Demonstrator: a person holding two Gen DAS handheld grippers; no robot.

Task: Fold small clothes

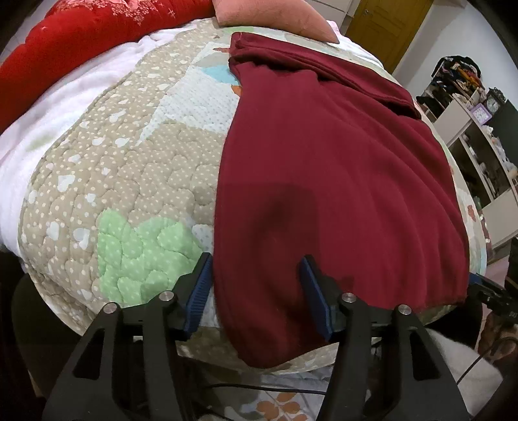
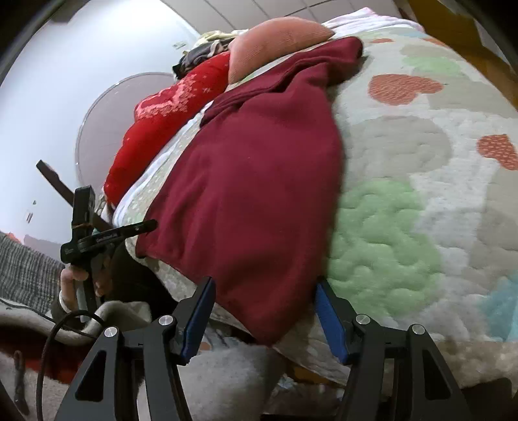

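A dark red garment (image 1: 323,181) lies spread on a quilted bedspread (image 1: 129,162), its near end hanging over the bed's front edge. My left gripper (image 1: 255,288) is open, its blue pads either side of the garment's near left corner. In the right wrist view the same garment (image 2: 252,181) lies lengthwise, and my right gripper (image 2: 264,311) is open around its near right corner. The left gripper (image 2: 97,239) also shows there at the left, held in a hand.
A pink pillow (image 1: 278,16) and a bright red blanket (image 1: 71,42) lie at the far end of the bed. A white sheet (image 1: 64,107) lies left of the quilt. Shelves (image 1: 479,136) and a yellow door (image 1: 388,29) stand at the right.
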